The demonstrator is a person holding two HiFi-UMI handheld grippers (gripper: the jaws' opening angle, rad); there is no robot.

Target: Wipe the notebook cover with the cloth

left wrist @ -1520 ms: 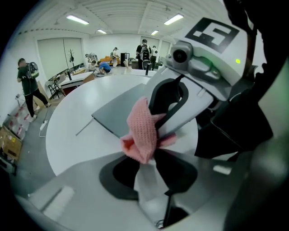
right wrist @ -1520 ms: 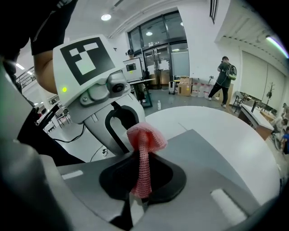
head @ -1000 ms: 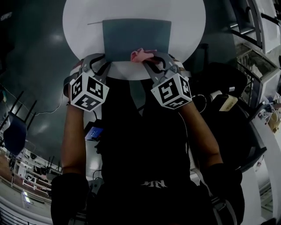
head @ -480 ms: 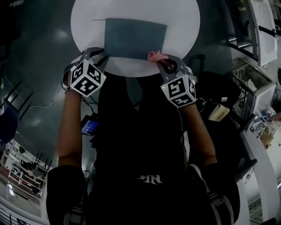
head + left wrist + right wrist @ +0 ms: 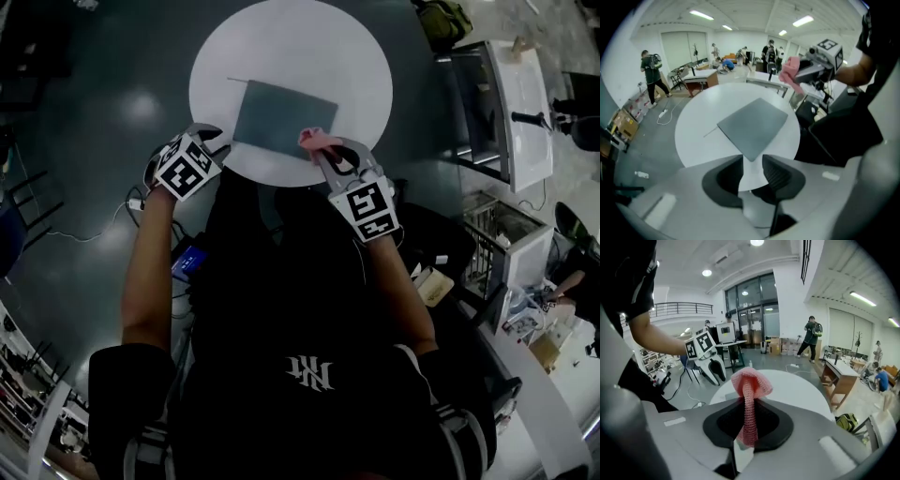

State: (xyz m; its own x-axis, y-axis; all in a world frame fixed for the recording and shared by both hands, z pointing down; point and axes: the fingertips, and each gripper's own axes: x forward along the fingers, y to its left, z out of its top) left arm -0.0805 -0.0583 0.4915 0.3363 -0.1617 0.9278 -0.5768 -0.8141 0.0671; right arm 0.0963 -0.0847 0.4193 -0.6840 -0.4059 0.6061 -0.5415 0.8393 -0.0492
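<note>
Head view: a round white table point(image 5: 366, 66) fills the upper centre of the frame, with a grey notebook point(image 5: 281, 117) lying flat and closed near its middle, slightly askew. The left gripper point(image 5: 214, 141) hangs at the table's lower left edge, just beside the notebook's lower left corner. The right gripper point(image 5: 323, 153) stands at the notebook's lower right corner with a pink cloth point(image 5: 317, 141) at its tip

Left gripper view: the jaws stand spread with bare table showing in the gap; they have just been opening, and nothing lies between them. The notebook sits in mid-frame, its nearest corner just beyond the gap. In the upper right, the right gripper carries the cloth above the table's far edge, apart from the notebook

Right gripper view: the jaws are pressed on the cloth, pinching a narrow knitted strip that rises and flares into a folded cap above them. The table lies beyond, and the left gripper shows at left of centre
</note>
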